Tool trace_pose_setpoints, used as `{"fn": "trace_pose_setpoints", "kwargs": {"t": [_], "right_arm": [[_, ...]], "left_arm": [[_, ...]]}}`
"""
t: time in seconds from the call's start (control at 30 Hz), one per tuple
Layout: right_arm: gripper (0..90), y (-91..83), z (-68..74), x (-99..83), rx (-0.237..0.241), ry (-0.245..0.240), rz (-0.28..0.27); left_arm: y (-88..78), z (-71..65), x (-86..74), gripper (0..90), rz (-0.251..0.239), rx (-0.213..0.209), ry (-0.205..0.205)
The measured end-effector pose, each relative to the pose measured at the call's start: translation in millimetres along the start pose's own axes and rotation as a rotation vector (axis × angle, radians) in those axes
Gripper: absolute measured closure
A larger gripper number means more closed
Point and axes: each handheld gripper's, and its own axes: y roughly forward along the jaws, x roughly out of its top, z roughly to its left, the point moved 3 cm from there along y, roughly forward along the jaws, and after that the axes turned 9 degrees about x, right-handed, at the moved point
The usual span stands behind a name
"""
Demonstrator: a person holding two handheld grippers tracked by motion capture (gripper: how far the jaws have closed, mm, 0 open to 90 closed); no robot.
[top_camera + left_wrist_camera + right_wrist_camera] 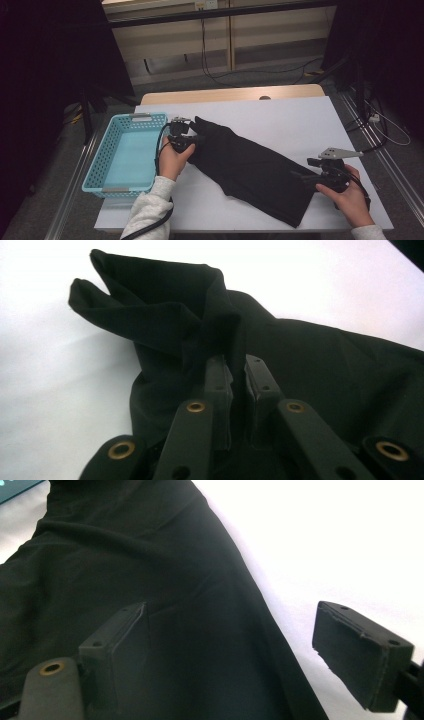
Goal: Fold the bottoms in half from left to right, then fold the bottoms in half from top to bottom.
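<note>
A black cloth lies diagonally across the white table, from near the basket down to the front right. My left gripper is shut on a raised fold at the cloth's upper left end; in the left gripper view the fabric bunches up between the nearly closed jaws. My right gripper stands open at the cloth's lower right edge. In the right gripper view one jaw rests over the cloth and the other over bare table, with the gripper straddling the cloth's edge.
A light blue plastic basket sits at the table's left edge, beside the left hand. Cables run on the floor behind the table and at the right. Bare white table lies beyond and to the right of the cloth.
</note>
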Motion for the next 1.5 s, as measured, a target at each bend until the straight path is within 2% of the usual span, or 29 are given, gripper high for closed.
{"fn": "trace_pose_setpoints", "kwargs": {"t": [0.17,0.47,0.53,0.63,0.8,0.93,1.13,1.33,1.5], "right_arm": [[15.4,1.3,0.8,2.4,0.022,0.008,-0.011],[15.1,0.5,-0.3,5.0,0.010,0.004,-0.016],[14.9,3.6,-1.5,7.9,0.014,0.001,-0.013],[14.8,8.9,-1.6,13.6,0.021,0.002,-0.020],[14.5,15.7,1.9,13.4,0.027,-0.014,0.009],[14.5,13.7,5.2,13.3,0.033,-0.019,0.005],[14.5,8.3,1.3,8.4,0.020,-0.009,0.010],[14.4,0.3,-0.3,6.4,0.014,0.008,-0.013],[14.4,-0.2,1.4,4.6,0.010,0.003,0.000]], "left_arm": [[3.4,-2.4,-1.9,82.7,0.016,-0.010,0.012],[4.7,-3.8,-7.0,82.7,0.011,-0.026,0.013],[4.5,-2.8,-8.1,82.7,0.009,-0.029,0.027],[7.1,-3.1,-9.3,82.7,0.006,-0.032,0.024],[7.2,-4.1,-10.5,82.7,0.009,-0.039,0.032],[3.6,-4.0,-8.5,82.6,-0.006,-0.052,0.029],[4.0,-8.8,-6.6,82.7,-0.010,-0.056,0.028],[5.2,-12.3,-5.0,82.6,-0.015,-0.066,0.036],[3.5,-14.5,-3.1,82.6,-0.026,-0.072,0.040]]}}
